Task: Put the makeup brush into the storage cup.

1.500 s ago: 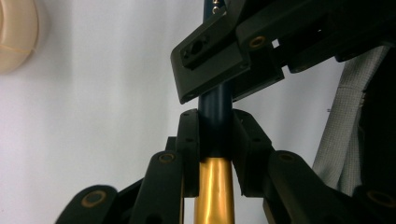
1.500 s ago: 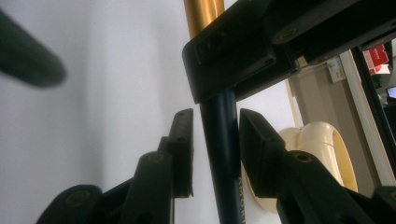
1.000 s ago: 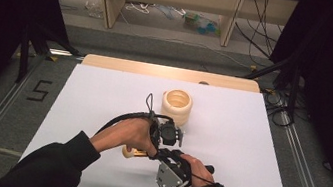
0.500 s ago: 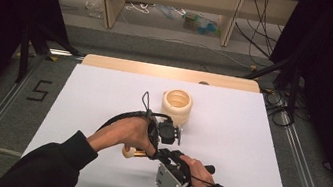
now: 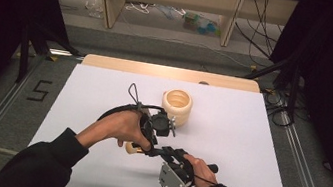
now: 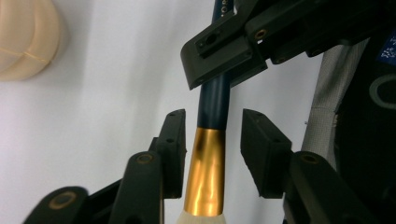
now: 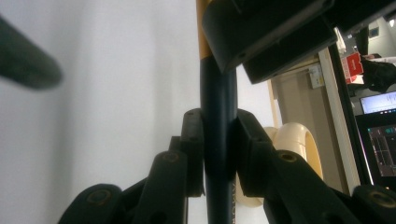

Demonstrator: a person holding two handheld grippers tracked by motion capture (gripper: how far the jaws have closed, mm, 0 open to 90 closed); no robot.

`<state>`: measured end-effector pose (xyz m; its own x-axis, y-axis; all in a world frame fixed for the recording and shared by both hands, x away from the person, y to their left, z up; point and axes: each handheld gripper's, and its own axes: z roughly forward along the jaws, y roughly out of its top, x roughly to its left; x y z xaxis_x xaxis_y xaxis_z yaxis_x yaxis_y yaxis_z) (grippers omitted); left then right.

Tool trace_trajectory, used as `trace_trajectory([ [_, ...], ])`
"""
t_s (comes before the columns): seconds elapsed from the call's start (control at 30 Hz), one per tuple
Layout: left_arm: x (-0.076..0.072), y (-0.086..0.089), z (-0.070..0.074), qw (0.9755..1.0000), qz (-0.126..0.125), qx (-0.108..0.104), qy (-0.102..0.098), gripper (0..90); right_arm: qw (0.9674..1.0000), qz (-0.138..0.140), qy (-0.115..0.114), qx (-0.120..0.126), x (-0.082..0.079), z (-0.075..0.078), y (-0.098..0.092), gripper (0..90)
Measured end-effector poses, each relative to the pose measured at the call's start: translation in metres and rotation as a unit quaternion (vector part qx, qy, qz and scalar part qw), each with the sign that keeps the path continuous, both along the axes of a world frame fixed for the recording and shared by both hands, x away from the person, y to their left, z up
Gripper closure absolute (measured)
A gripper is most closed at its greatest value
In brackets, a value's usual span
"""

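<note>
While the high view looks down on the white tabletop (image 5: 248, 137), the left hand-held gripper (image 5: 159, 122) sits just behind the right hand-held gripper (image 5: 165, 153), both near the front edge. A brush (image 5: 134, 148) shows its pale tip just left of the right hand-held gripper, under the left hand (image 5: 118, 126). A cream ribbed pot (image 5: 176, 106) stands just beyond the left hand-held gripper, apart from it.

Left gripper view: the left hand-held gripper (image 6: 212, 149) has just been opening; its jaws stand partly apart on either side of the brush's gold collar (image 6: 205, 172), a gap on the right side, not pressing. The dark blue handle (image 6: 213, 100) runs up ahead into the other gripper's jaws. The pot (image 6: 25, 39) is off to the upper left.

Right gripper view: the right hand-held gripper (image 7: 219, 149) is clamped on the dark handle (image 7: 218, 116), both pads tight against it. The pot (image 7: 294, 140) sits behind its right jaw.
</note>
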<state>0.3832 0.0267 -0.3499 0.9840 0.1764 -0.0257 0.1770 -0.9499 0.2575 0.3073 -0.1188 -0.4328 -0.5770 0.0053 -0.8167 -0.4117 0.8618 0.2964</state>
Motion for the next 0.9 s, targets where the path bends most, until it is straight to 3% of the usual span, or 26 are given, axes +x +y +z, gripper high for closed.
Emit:
trace_trajectory([
  [0.13, 0.003, 0.009, 0.005, 0.9991, 0.015, -0.036, -0.015, 48.3, 0.9999, -0.010, 0.002, 0.009, 0.000, 0.002, -0.003, 76.0],
  [0.23, 0.000, 0.017, 0.009, 0.9962, 0.029, -0.077, -0.029, 38.6, 0.9995, -0.023, 0.006, 0.023, 0.003, 0.005, -0.008, 76.0],
  [0.3, 0.001, 0.024, 0.012, 0.9956, 0.028, -0.081, -0.040, 35.0, 0.9981, -0.032, 0.016, 0.049, 0.005, 0.005, -0.011, 76.0],
  [0.33, 0.001, 0.028, 0.013, 0.9935, 0.037, -0.094, -0.051, 33.6, 0.9982, -0.035, 0.009, 0.049, 0.006, 0.007, -0.014, 76.0],
  [0.43, 0.001, 0.038, 0.015, 0.9897, 0.051, -0.115, -0.067, 30.2, 0.9957, -0.048, 0.025, 0.075, 0.008, 0.008, -0.019, 76.0],
  [0.47, 0.001, 0.042, 0.016, 0.9882, 0.056, -0.123, -0.073, 29.1, 0.9953, -0.052, 0.020, 0.078, 0.009, 0.008, -0.020, 76.0],
  [0.53, 0.000, 0.049, 0.015, 0.9850, 0.069, -0.137, -0.080, 28.4, 0.9956, -0.050, 0.014, 0.078, 0.012, 0.012, -0.025, 76.0],
  [0.63, -0.002, 0.060, 0.013, 0.9772, 0.094, -0.169, -0.088, 27.5, 0.9941, -0.058, 0.026, 0.088, 0.014, 0.015, -0.032, 76.0],
  [0.67, -0.002, 0.065, 0.013, 0.9774, 0.088, -0.169, -0.092, 27.5, 0.9932, -0.063, 0.027, 0.094, 0.015, 0.016, -0.034, 76.0],
  [0.73, -0.004, 0.074, 0.013, 0.9735, 0.091, -0.184, -0.101, 27.1, 0.9889, -0.079, 0.037, 0.120, 0.016, 0.017, -0.038, 76.0],
  [0.77, -0.007, 0.076, 0.011, 0.9675, 0.108, -0.203, -0.105, 26.8, 0.9884, -0.080, 0.037, 0.124, 0.018, 0.019, -0.042, 76.0],
  [0.8, -0.007, 0.078, 0.011, 0.9659, 0.108, -0.209, -0.108, 26.7, 0.9865, -0.084, 0.047, 0.132, 0.019, 0.020, -0.045, 76.0],
  [0.83, -0.009, 0.081, 0.009, 0.9613, 0.119, -0.222, -0.111, 26.7, 0.9854, -0.084, 0.052, 0.139, 0.020, 0.021, -0.047, 76.0],
  [0.9, -0.012, 0.085, 0.006, 0.9570, 0.126, -0.234, -0.116, 26.5, 0.9808, -0.088, 0.064, 0.162, 0.023, 0.024, -0.053, 76.0],
])
